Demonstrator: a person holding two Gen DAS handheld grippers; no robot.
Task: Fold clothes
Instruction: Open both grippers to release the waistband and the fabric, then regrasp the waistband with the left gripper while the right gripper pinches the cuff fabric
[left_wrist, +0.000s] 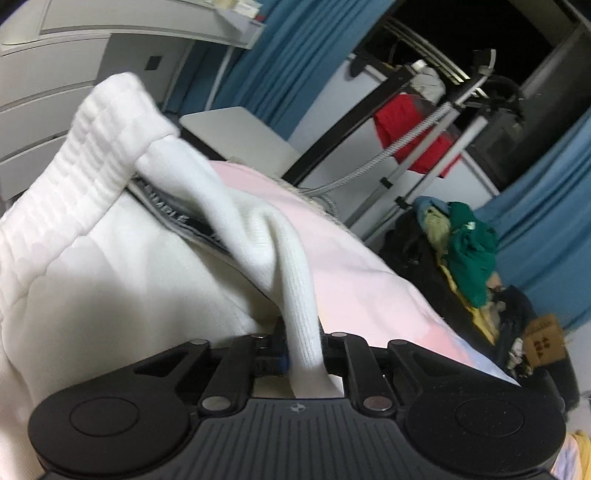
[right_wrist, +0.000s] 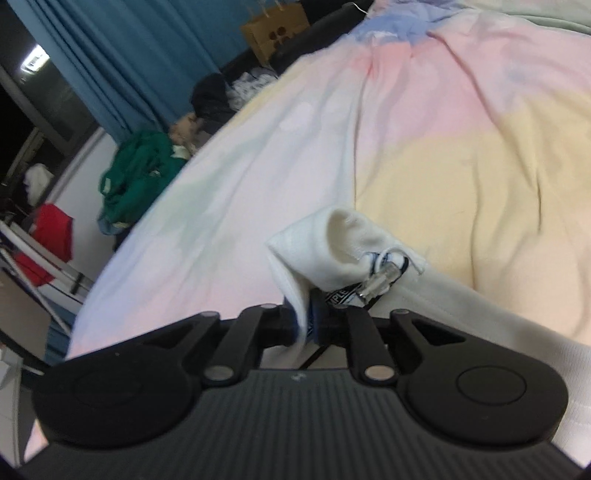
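Pastel bedding (right_wrist: 461, 155) in pink, yellow and blue covered the bed, and the white garment (left_wrist: 110, 266) lay on it. It looked soft, thick and floppy, so I think it would sag and was best held by its edges or ribbed band. The left gripper (left_wrist: 304, 350) pinched a white fold. The right gripper (right_wrist: 314, 325) pinched another white edge beside a drawstring tip (right_wrist: 380, 282). A black label strip (left_wrist: 177, 218) showed letters like "IMPLE". Far off sat a green clothes pile (left_wrist: 472, 251) and blue curtains (right_wrist: 147, 55).
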